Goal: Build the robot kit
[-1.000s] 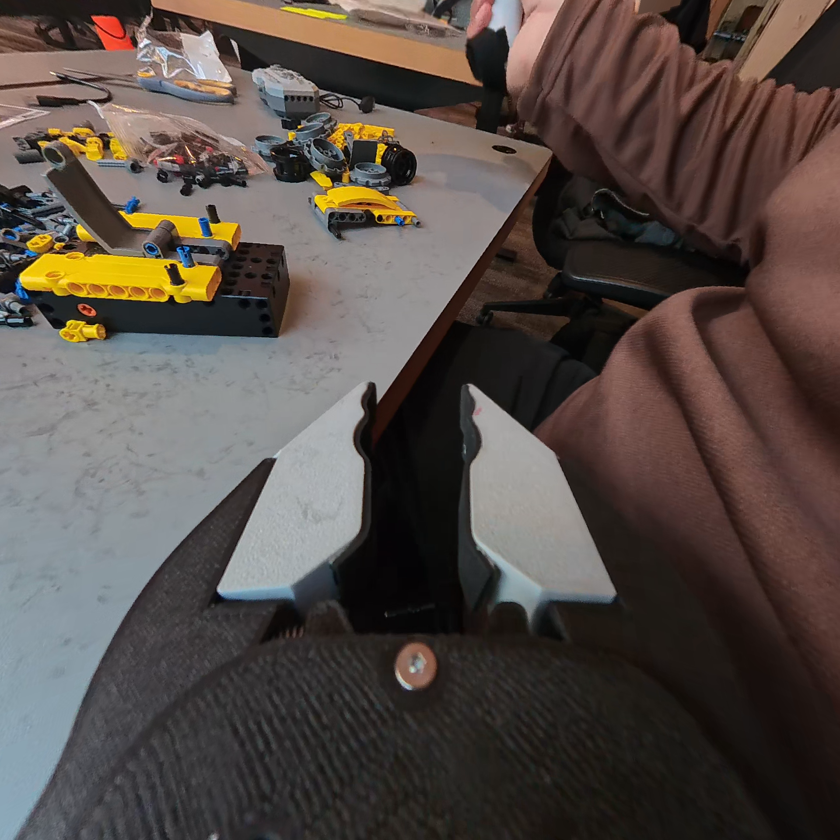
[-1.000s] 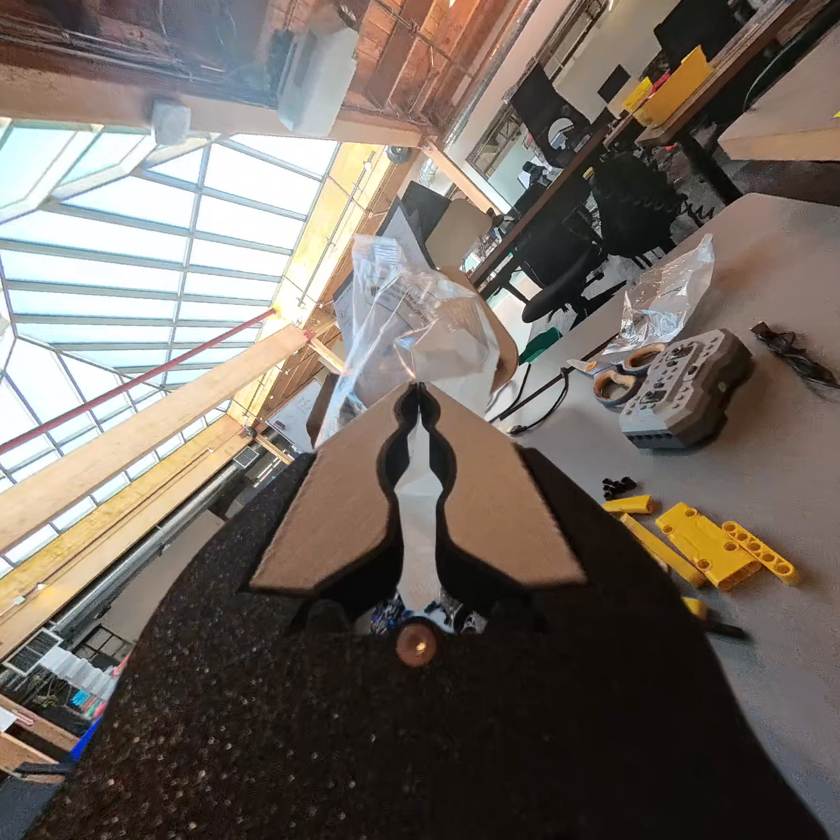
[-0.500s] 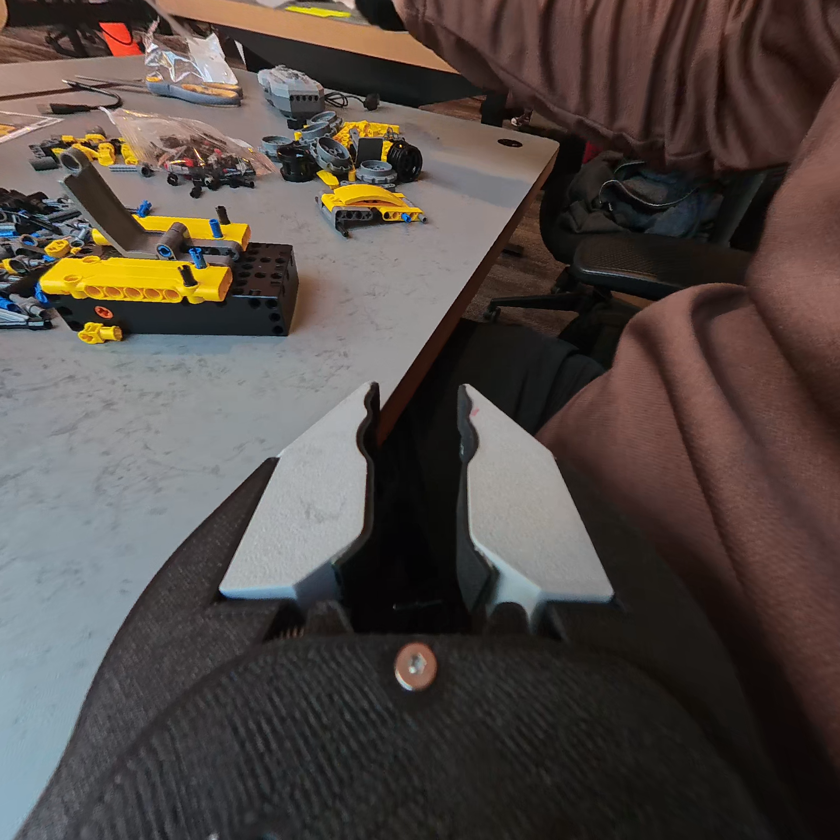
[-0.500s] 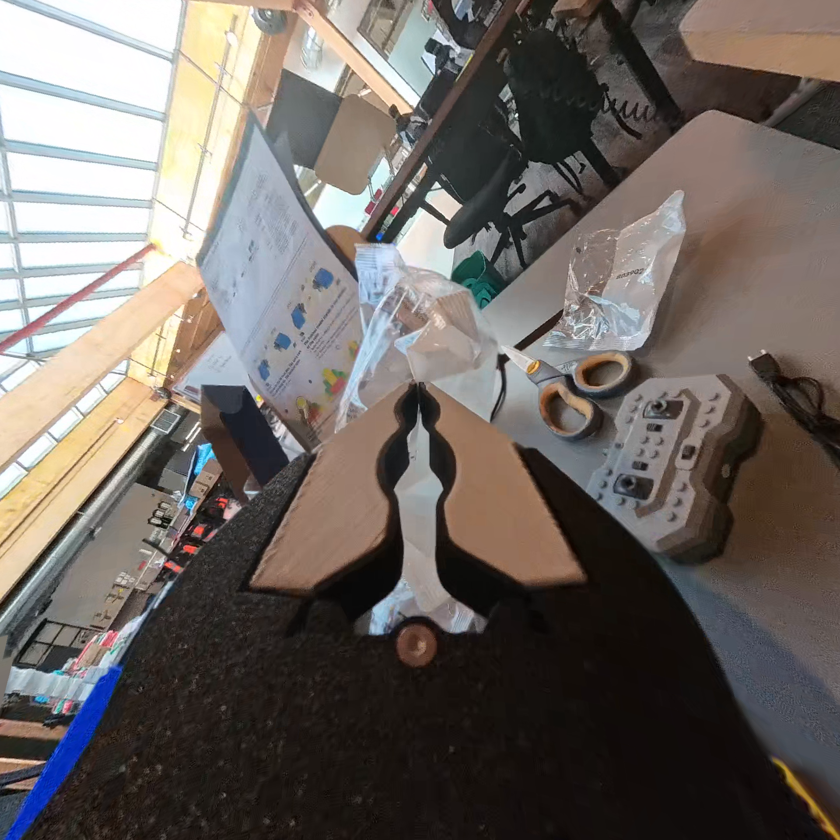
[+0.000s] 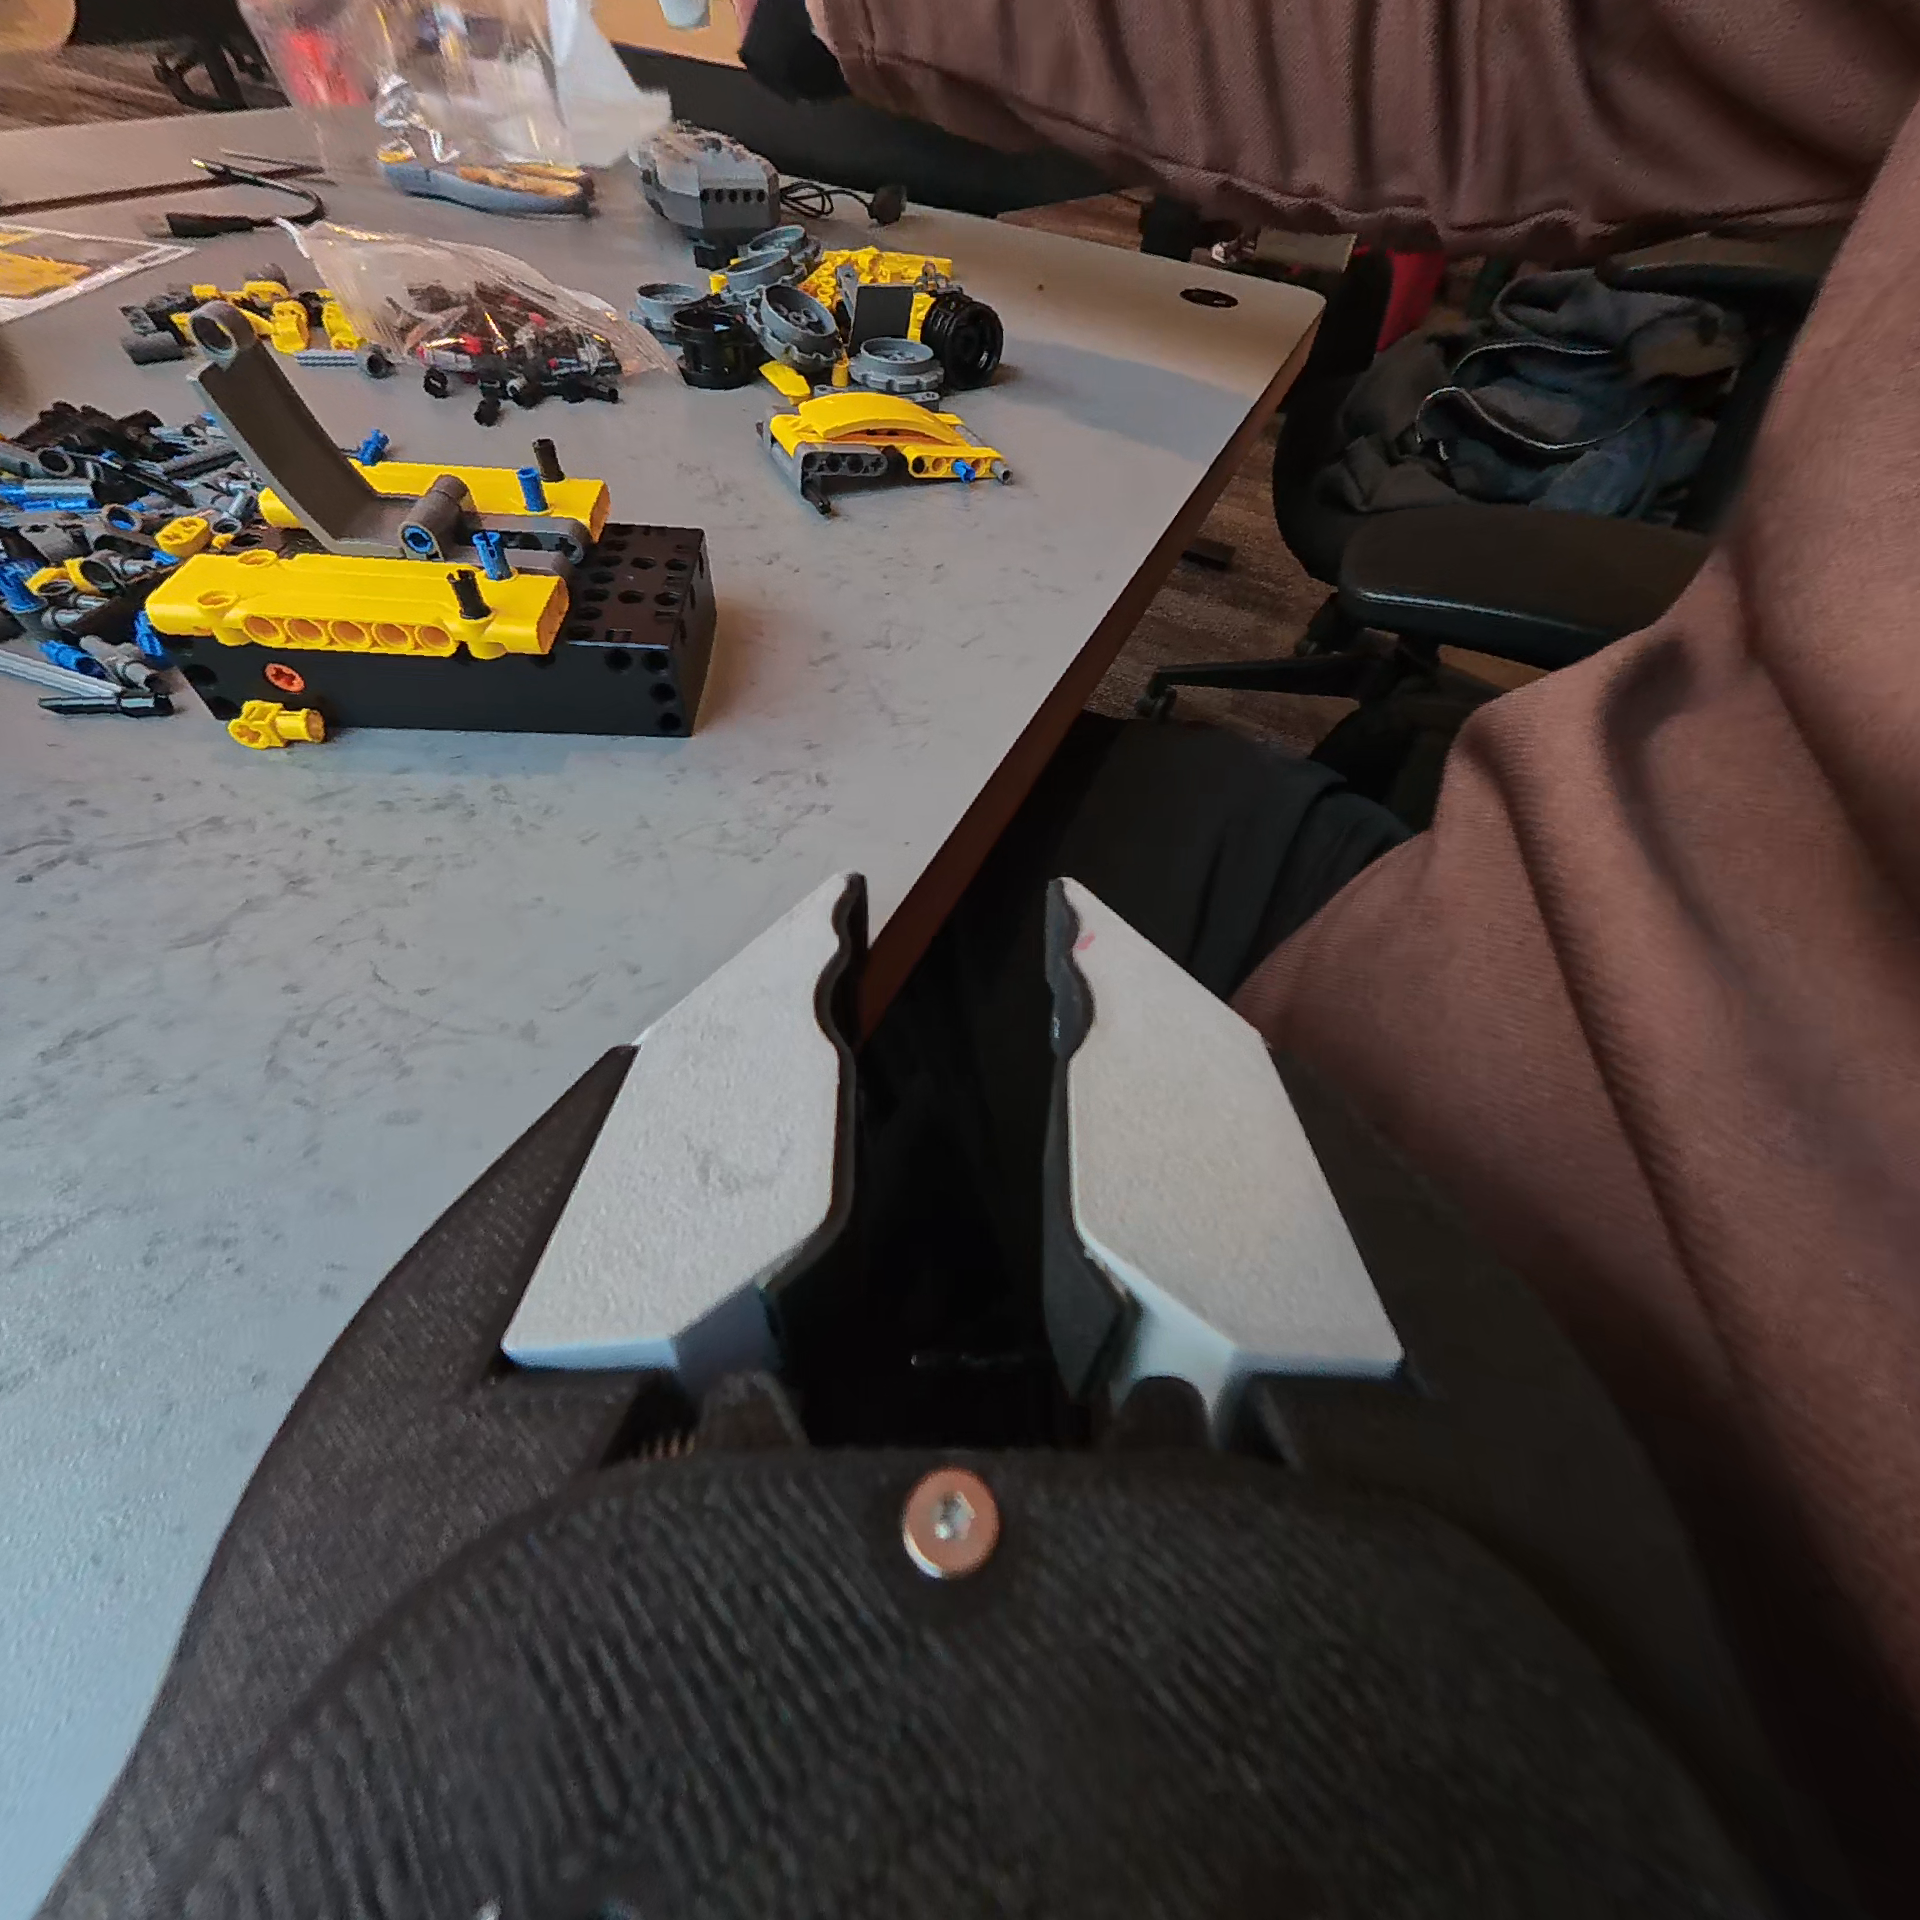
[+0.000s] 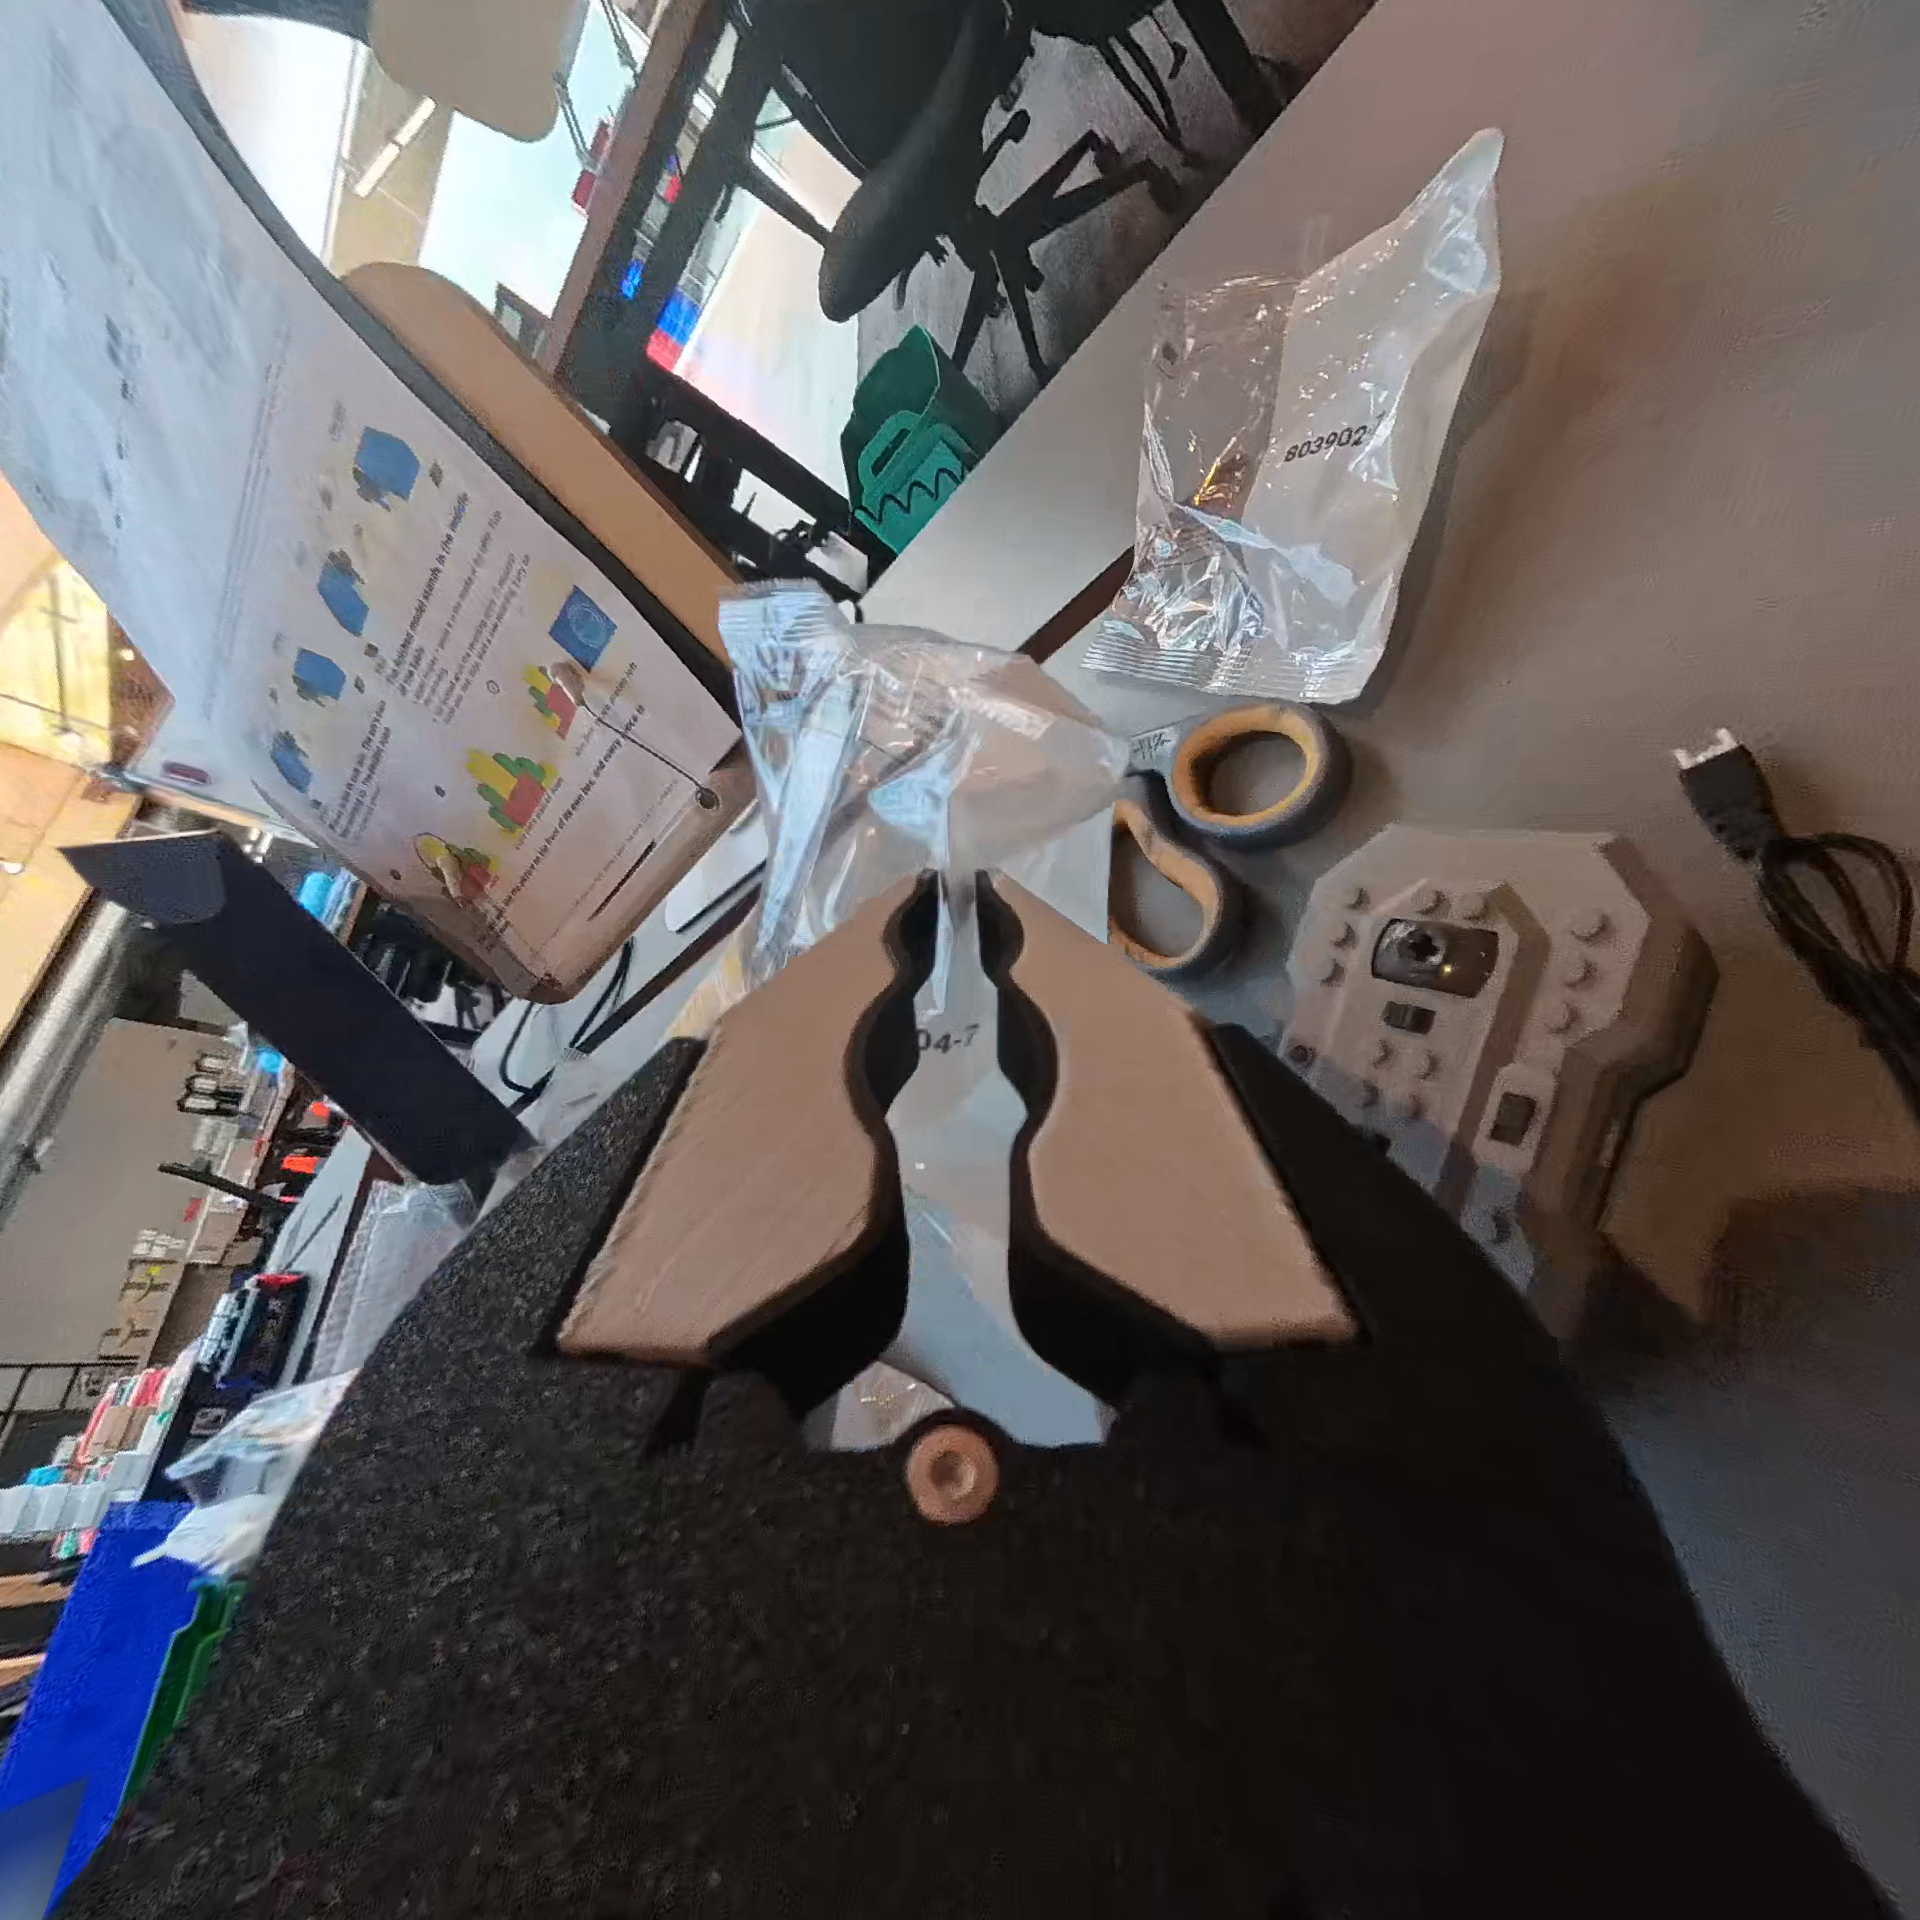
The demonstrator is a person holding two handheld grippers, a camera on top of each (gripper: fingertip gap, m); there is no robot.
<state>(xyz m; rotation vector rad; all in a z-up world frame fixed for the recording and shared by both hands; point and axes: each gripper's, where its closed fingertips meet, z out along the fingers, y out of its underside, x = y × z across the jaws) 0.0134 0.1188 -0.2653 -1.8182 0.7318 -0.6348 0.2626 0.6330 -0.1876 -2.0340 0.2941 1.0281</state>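
Observation:
My right gripper (image 6: 948, 894) is shut on a clear plastic bag (image 6: 894, 738), held in the air above the far part of the grey table (image 6: 1662, 312); the bag sticks out past the fingertips. The same bag shows blurred at the top of the left wrist view (image 5: 488, 94). My left gripper (image 5: 951, 904) is open and empty, resting at the table's near edge (image 5: 1060, 686), next to a brown sleeve (image 5: 1621, 935). A black and yellow brick assembly (image 5: 436, 613) with a grey angled arm stands on the table ahead to the left.
Loose yellow, blue, grey bricks and wheels (image 5: 831, 332) and a bag of small parts (image 5: 488, 312) lie on the table. Another empty clear bag (image 6: 1299, 447), scissors (image 6: 1216, 831), a grey hub block (image 6: 1475, 1049), a black cable (image 6: 1829, 894) and an instruction sheet (image 6: 343, 520) are near the right gripper.
My right gripper has tilted down from the ceiling toward the table, still shut on the bag. The sleeve has swung across the top of the left view. The left gripper has stayed put.

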